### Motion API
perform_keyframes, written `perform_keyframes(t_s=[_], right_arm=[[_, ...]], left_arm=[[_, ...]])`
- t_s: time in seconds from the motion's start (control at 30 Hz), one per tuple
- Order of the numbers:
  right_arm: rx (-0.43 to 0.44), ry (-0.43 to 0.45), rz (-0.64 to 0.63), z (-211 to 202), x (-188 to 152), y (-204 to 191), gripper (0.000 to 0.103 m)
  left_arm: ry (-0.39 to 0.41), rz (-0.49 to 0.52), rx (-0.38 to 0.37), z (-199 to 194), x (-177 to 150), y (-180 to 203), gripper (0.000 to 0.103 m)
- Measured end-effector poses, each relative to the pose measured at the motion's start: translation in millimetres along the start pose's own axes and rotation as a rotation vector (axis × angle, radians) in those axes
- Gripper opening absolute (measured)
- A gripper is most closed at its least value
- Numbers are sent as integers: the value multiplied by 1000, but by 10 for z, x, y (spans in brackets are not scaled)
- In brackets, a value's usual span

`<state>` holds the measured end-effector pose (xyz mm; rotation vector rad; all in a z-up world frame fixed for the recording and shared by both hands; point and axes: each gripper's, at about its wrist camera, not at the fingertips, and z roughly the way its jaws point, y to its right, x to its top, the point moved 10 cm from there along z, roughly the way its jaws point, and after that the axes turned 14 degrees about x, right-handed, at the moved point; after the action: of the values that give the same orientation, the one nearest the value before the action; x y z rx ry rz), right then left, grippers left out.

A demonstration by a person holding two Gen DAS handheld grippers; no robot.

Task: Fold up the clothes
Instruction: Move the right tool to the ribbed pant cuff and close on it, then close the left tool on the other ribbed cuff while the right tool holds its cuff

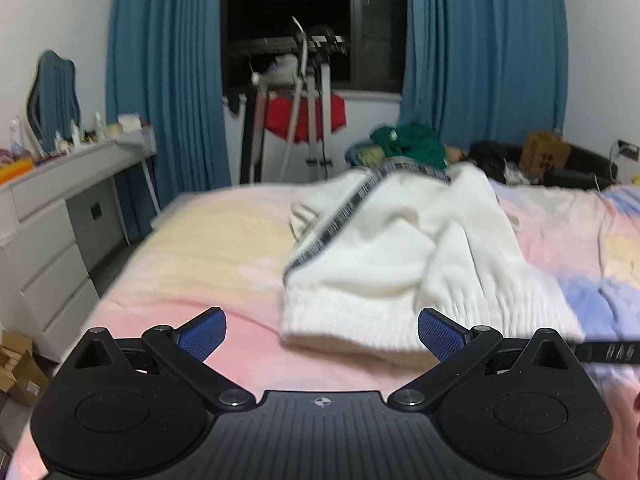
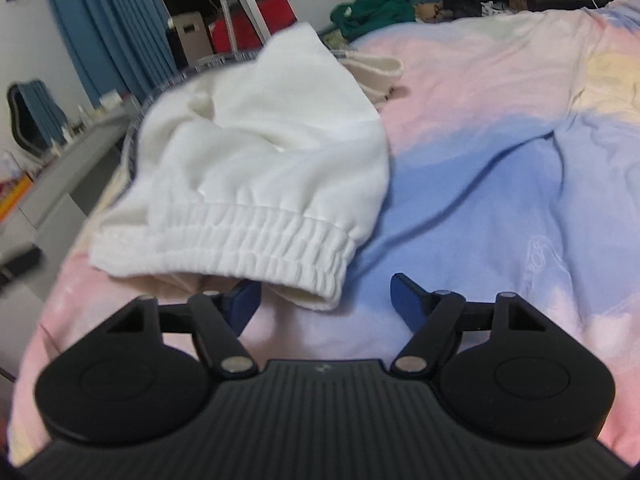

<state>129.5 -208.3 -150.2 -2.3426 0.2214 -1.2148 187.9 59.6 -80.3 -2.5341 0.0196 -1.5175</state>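
Note:
A white garment with a ribbed elastic hem and a dark patterned stripe lies folded over on the pastel bedspread. My left gripper is open, its blue pads just short of the hem's near edge and holding nothing. In the right wrist view the same white garment shows its elastic waistband facing me. My right gripper is open around the waistband's lower right corner, with the left pad partly hidden under the fabric. Nothing is gripped.
A green garment and dark items lie at the bed's far end beside a cardboard box. A grey dresser runs along the left. A drying rack with red cloth stands before the window and blue curtains.

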Motion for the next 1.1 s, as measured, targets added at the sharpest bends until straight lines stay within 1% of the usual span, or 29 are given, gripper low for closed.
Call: perform_keyframes(t_s=[0.07, 0.17, 0.33, 0.4, 0.5, 0.6, 0.63, 0.73, 0.77, 0.8, 0.83, 0.87, 0.9, 0.97, 1.03, 1.1], right_arm=[[11, 35, 12, -78, 60, -5, 73], [27, 73, 63, -194, 155, 52, 73], [18, 31, 159, -257, 75, 241, 73], [0, 43, 173, -292, 72, 300, 73], [-1, 82, 188, -368, 136, 329, 74], [-13, 122, 146, -382, 203, 298, 74], [-16, 120, 133, -352, 210, 287, 74], [-14, 65, 83, -127, 186, 247, 73], [-8, 42, 57, -36, 179, 219, 70], [-1, 20, 31, 54, 172, 192, 63], [6, -2, 5, 144, 165, 166, 60], [6, -14, -13, 213, 160, 146, 57], [1, -17, -22, 261, 161, 141, 52], [-11, 0, -14, 276, 183, 160, 41], [-16, 40, 4, 200, 253, 181, 22], [-17, 87, 13, 79, 344, 190, 19]], left_arm=[[-23, 19, -11, 45, -71, 70, 103], [-40, 43, -19, 67, -150, 183, 103], [-92, 15, -59, 87, -256, 301, 103], [-104, 10, -66, 104, -282, 329, 103], [-92, 48, -48, 136, -300, 362, 103], [-92, 58, -28, 201, -331, 362, 103], [-96, 54, -19, 239, -345, 356, 103], [-106, 52, 20, 349, -372, 336, 103], [-112, 67, 42, 401, -387, 333, 103], [-117, 86, 68, 454, -398, 328, 103], [-114, 100, 91, 505, -401, 327, 103], [-111, 113, 113, 557, -403, 326, 103], [-105, 120, 125, 593, -402, 324, 103], [-89, 146, 147, 655, -405, 324, 102], [-67, 161, 151, 700, -397, 337, 103], [-43, 164, 147, 739, -377, 362, 103]])
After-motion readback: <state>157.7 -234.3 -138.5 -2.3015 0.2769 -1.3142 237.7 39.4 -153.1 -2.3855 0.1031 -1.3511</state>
